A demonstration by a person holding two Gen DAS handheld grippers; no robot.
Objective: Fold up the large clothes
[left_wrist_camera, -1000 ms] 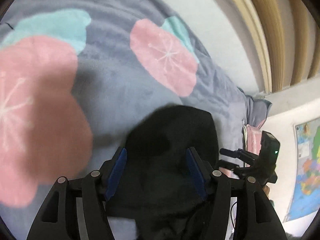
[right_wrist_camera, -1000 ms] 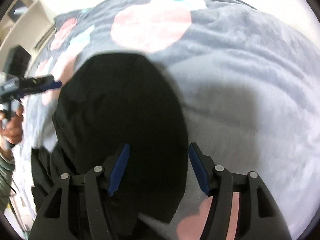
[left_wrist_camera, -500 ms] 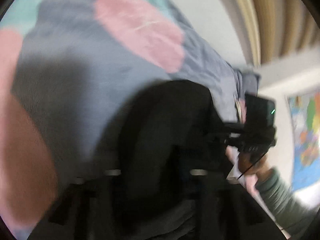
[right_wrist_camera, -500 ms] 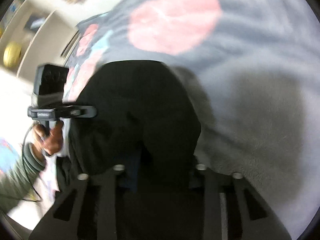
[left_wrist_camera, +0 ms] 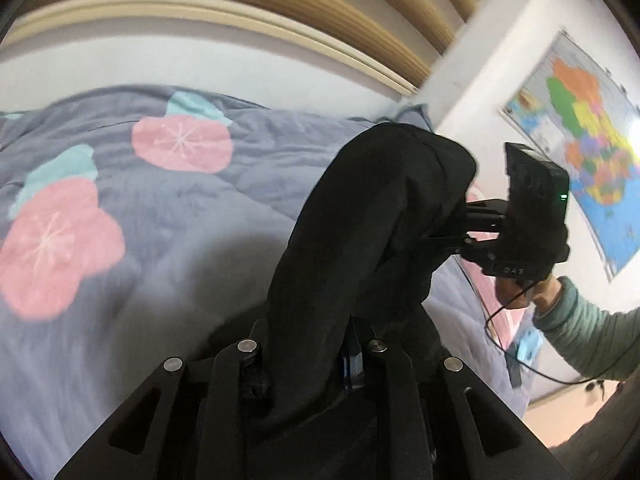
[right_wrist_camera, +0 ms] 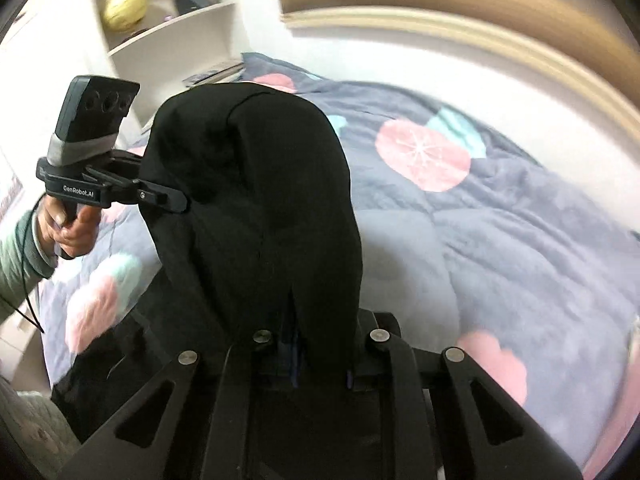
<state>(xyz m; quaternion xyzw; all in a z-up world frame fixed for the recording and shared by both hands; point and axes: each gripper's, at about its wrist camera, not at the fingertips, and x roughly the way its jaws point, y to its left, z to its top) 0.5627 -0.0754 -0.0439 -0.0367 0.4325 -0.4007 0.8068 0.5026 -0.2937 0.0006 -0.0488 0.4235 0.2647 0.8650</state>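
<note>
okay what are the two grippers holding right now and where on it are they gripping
Both hold the black garment. The left gripper and right gripper each pinch a bunched fold of its edge, jaws closing; which part exactly cannot be told.

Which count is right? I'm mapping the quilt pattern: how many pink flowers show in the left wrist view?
2: one pink flower further up the quilt, another at the left edge. More may hide behind the black garment.

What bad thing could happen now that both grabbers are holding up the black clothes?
The black garment is pinched only at small spots by the left gripper and, with jaws closing, the right gripper, so it might slip out. Its lower part hangs bunched near the flowered quilt, so it may fold crooked. The dangling cable could perhaps snag the cloth.
</note>
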